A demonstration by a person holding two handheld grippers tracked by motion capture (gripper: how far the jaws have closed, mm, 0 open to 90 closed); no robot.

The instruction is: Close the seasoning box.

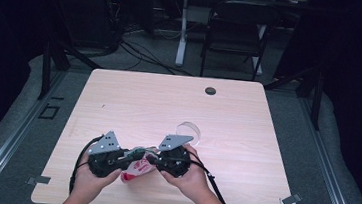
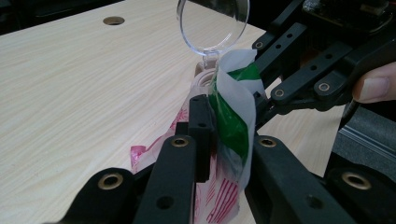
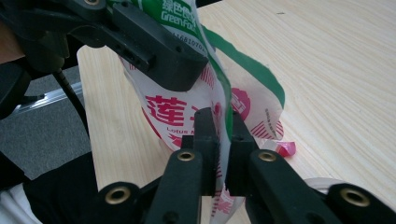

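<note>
A white food packet (image 1: 135, 169) with red and green print is held just above the table's near edge, between both hands. My left gripper (image 1: 129, 160) comes at it from the left and is shut on its top edge; in the left gripper view the pads pinch the green-striped film (image 2: 231, 128). My right gripper (image 1: 149, 157) comes from the right and is shut on the same top edge. In the right gripper view its jaws (image 3: 223, 128) clamp the packet (image 3: 163, 109) just beside the left gripper's fingers (image 3: 159, 51). The right gripper's fingers (image 2: 280, 91) touch the packet from the far side.
A clear round plastic cup or lid (image 1: 188, 131) lies on the wooden table (image 1: 169, 101) just beyond the grippers, and it rises behind the packet in the left gripper view (image 2: 212, 25). A dark cable hole (image 1: 210, 91) sits near the far edge. A chair (image 1: 236, 32) stands behind the table.
</note>
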